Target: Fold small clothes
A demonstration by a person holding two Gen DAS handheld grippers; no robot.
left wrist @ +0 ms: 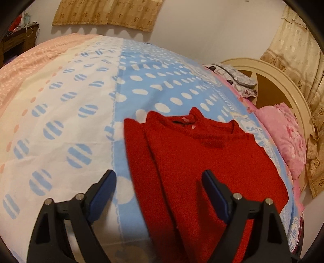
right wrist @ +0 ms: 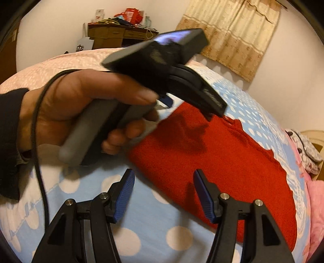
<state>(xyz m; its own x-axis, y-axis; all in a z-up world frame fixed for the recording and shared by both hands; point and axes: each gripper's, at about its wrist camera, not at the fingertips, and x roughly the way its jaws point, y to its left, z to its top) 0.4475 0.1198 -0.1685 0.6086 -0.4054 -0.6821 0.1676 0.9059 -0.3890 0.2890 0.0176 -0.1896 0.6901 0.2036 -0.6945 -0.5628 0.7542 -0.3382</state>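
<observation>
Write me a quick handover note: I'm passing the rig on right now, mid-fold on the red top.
Left gripper: open, empty, over the red sweater's near left edge.
Right gripper: open, empty, over the sweater's lower edge.
Sweater lies flat on the dotted bedspread, collar away from you, left side seemingly already folded inward.
Left: fold the other side, then bottom to collar.

You have a dotted blue-and-white bedspread [left wrist: 85,113] as landmark. Beyond its far edge: tan curtain [left wrist: 107,12], cluttered wooden dresser [right wrist: 113,36]. At its right edge: pink pillow [left wrist: 283,137], cream headboard [left wrist: 269,70].
</observation>
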